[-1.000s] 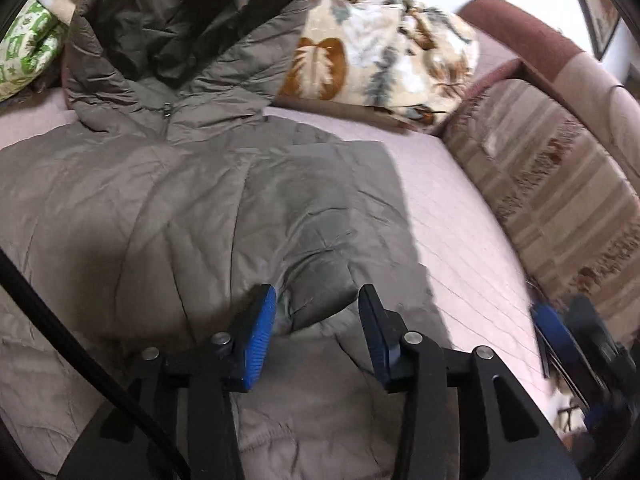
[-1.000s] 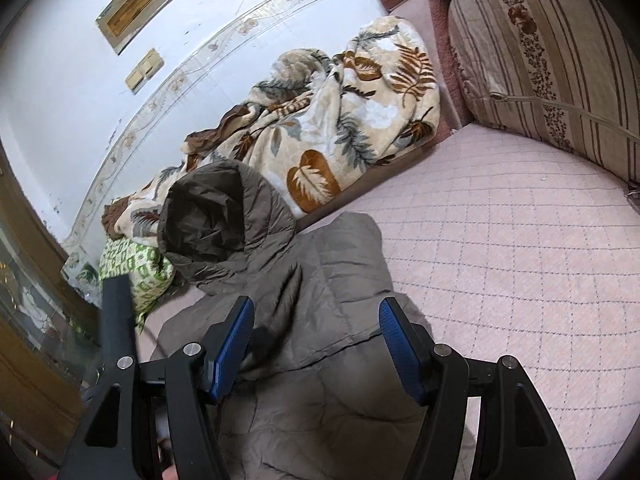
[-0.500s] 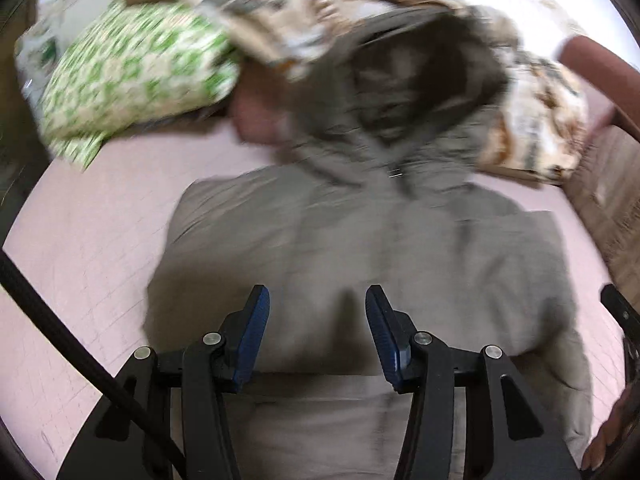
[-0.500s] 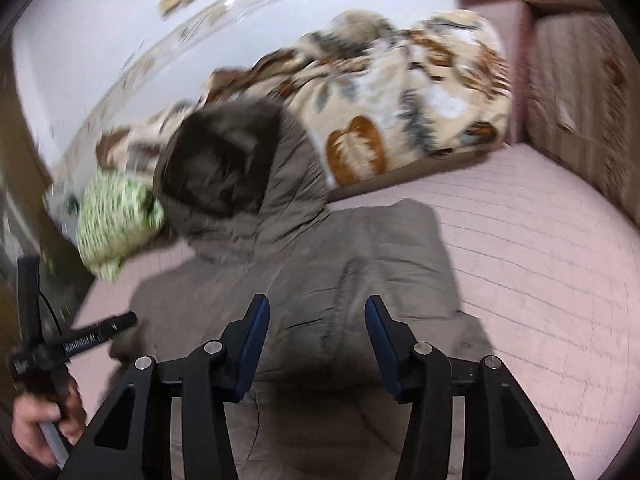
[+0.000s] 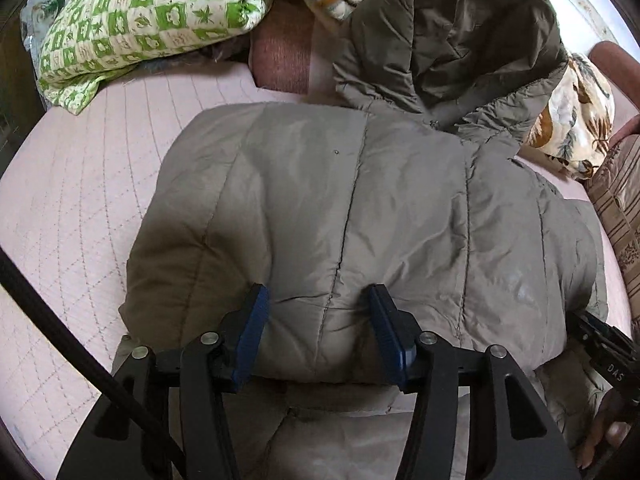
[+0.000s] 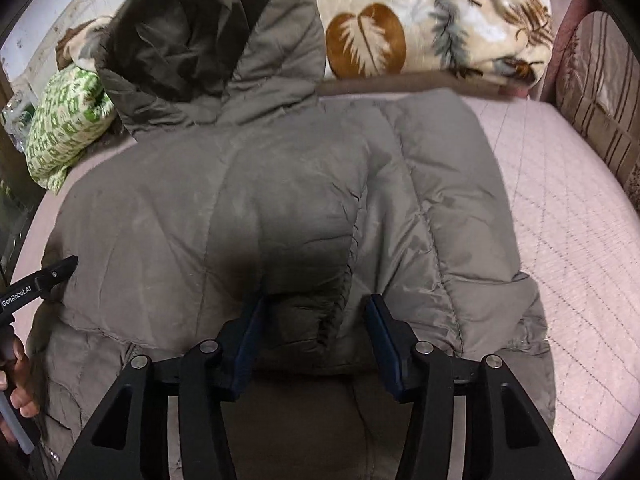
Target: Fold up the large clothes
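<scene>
Left gripper (image 5: 318, 330): blue pads spread wide, straddling a puffy fold edge of the jacket (image 5: 360, 216). Padding bulges up between the pads, but they aren't clamped on it.
Right gripper (image 6: 314, 334): also spread apart, sitting over the darker folded-in bit, looks like a sleeve cuff (image 6: 316, 316), which lies between the pads. No pinch here either.
Jacket position: olive-grey quilted thing, spread on the pink quilted bed cover (image 5: 80, 184), right in front of and under both grippers. Lower part looks folded up over the body, fold edge right at the fingertips.
Hood (image 6: 208, 40): at the far end, open side up, propped against the leaf-print blanket (image 6: 432, 20).
Green pillow (image 5: 148, 12): far left corner, just beside the hood, not touching the jacket body as far as I can see.
Striped cushion (image 6: 600, 92): along the right edge of the bed, apart from the jacket.
Hard to tell: the near hem is hidden behind the gripper frames, so can't say how the bottom layers stack. Each gripper only pokes into the other one's view at the frame edge. Can't tell whether the pads actually press the fabric or just hover.
</scene>
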